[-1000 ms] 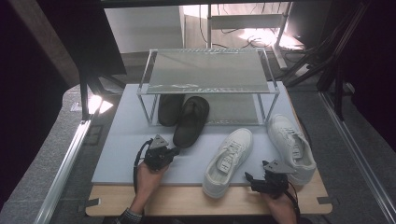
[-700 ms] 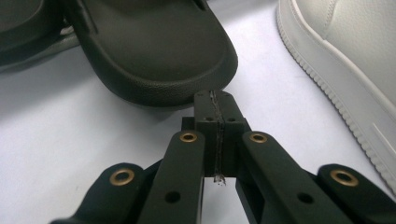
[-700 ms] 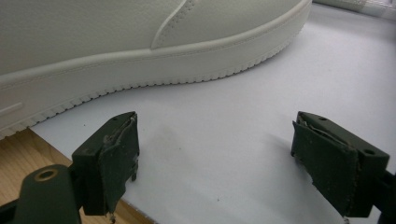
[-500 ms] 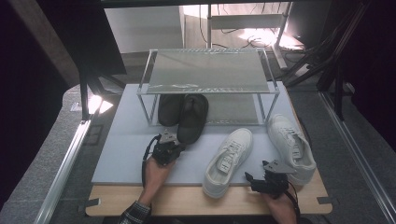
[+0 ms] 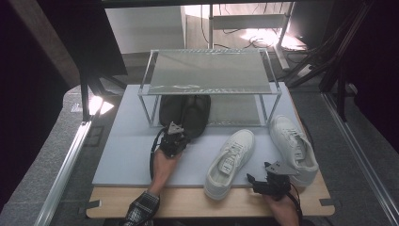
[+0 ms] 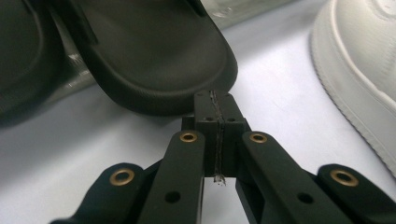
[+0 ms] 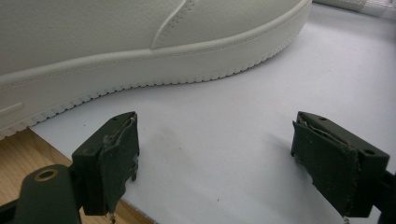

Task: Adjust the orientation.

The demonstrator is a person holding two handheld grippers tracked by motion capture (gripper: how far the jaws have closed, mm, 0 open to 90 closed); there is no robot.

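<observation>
Two black slippers lie side by side under the front of a low rack (image 5: 207, 70) with a glass top. My left gripper (image 5: 179, 134) is shut, with nothing between its jaws. Its closed tips (image 6: 215, 112) touch the rounded end of the right slipper (image 5: 195, 113) (image 6: 154, 56); the left slipper (image 5: 170, 107) (image 6: 23, 56) lies beside it. Two white sneakers sit on the grey mat (image 5: 127, 150), one angled (image 5: 230, 160) and one further right (image 5: 291, 146). My right gripper (image 5: 254, 182) (image 7: 215, 163) rests open near the table's front edge, beside the angled sneaker (image 7: 140, 37), gripping nothing.
The rack's thin metal legs (image 5: 151, 113) stand on either side of the slippers. A strip of bare wooden tabletop (image 5: 188, 202) runs along the front of the mat. A metal rail (image 5: 66, 165) lines the left side, and dark frame parts stand at the back right.
My left gripper has moved forward toward the rack, and the right black slipper has slid further under the shelf, now lying straighter beside its partner. The right gripper has stayed put.
</observation>
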